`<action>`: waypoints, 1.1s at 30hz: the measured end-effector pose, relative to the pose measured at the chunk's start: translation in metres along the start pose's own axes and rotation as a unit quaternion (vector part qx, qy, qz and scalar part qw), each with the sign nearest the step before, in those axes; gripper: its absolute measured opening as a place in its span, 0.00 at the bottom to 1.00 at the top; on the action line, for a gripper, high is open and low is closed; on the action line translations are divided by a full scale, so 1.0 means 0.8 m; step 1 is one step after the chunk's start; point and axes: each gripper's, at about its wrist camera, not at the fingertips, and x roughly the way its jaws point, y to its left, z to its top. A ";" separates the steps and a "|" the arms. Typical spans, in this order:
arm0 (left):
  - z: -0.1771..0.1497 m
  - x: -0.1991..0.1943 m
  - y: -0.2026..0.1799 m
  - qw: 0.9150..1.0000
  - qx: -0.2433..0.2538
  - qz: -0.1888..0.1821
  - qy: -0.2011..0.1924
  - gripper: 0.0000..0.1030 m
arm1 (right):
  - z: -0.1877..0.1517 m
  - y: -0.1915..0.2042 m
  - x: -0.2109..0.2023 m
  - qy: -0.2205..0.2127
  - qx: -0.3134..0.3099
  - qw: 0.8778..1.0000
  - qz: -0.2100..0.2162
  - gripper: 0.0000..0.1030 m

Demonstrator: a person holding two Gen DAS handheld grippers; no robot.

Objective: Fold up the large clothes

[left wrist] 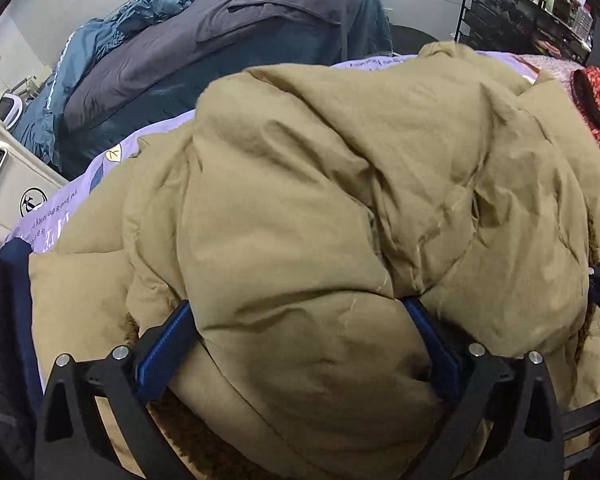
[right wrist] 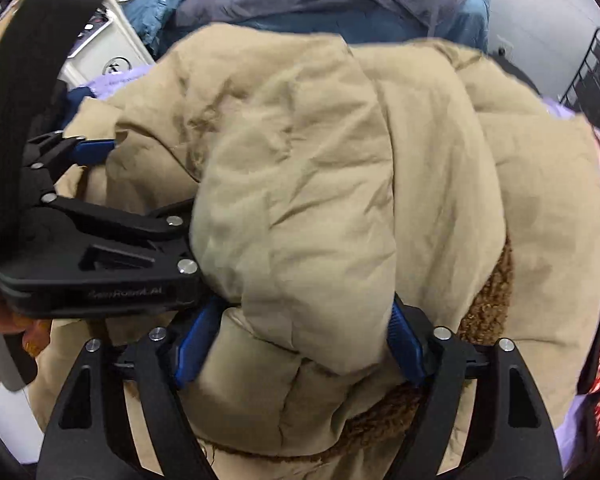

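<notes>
Left wrist: tan coat [left wrist: 320, 200] hides lilac sheet [left wrist: 112, 160], blue bedding [left wrist: 100, 52] behind.

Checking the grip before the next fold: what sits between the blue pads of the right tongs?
A puffy fold of the tan coat fills the gap between the right tongs, seen in the right wrist view.

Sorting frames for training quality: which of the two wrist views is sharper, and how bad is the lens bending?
Left wrist view: sharp, the tan coat shows crisp creases under soft, even light. Right wrist view: motion-blurred along the coat's top edge. Both: strong fisheye, dark corners, the black rack bowed.
</notes>
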 end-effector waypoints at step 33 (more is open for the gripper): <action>-0.284 -0.149 0.179 0.989 -0.144 -0.029 0.022 0.93 | -0.197 -0.193 -0.145 0.019 0.171 0.985 0.010 0.83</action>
